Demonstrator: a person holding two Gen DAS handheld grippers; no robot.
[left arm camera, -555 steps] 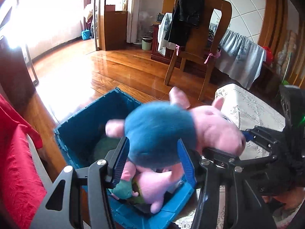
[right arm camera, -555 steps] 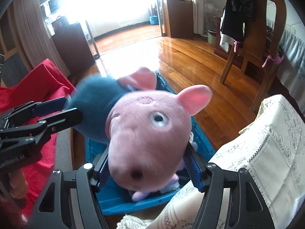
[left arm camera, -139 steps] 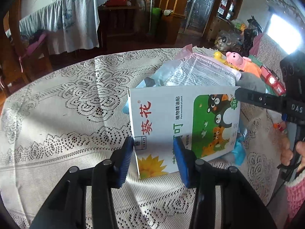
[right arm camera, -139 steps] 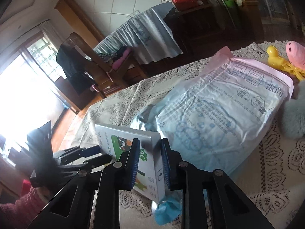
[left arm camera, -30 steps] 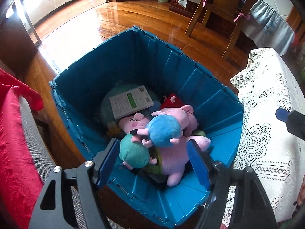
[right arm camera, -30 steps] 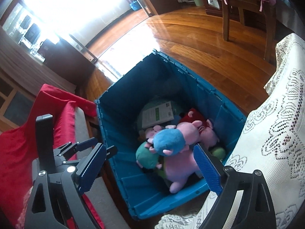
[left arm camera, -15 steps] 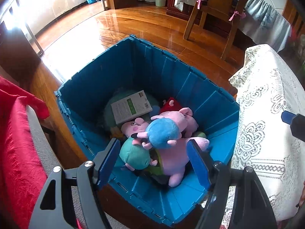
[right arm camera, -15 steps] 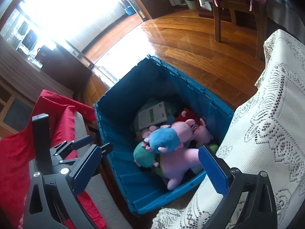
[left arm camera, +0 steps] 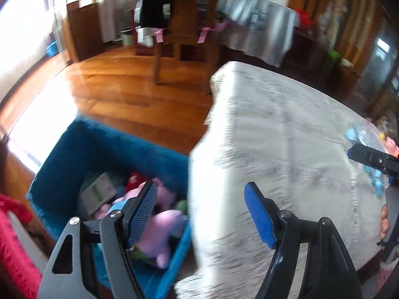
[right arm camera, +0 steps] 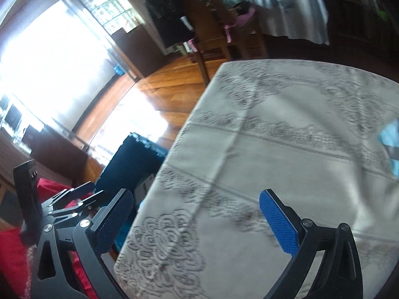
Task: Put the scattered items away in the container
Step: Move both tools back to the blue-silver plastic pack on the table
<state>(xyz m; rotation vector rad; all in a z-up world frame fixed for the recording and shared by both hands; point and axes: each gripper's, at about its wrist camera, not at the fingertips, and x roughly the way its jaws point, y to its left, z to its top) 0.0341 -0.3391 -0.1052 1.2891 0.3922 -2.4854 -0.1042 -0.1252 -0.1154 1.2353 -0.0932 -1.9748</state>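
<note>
The blue crate [left arm camera: 74,154] sits on the floor hard against the near edge of the lace-covered table [left arm camera: 286,129], and it is already stocked — one white box with a green panel [left arm camera: 98,194] lying toward the crate's far side, plus a heap of pink, blue and green plush toys [left arm camera: 164,224] too blurred to count. The left gripper [left arm camera: 202,214] hangs above the table edge beside the crate, jaws spread wide with nothing between them; the right gripper [right arm camera: 197,221] is over the tablecloth, jaws just as wide and empty. It reads as the swing from crate to table for another pickup. Far across the table from the crate, something pale blue [left arm camera: 354,134] and a bit of pink show — count unclear. The next move calls for picking one target and closing squarely on it.
</note>
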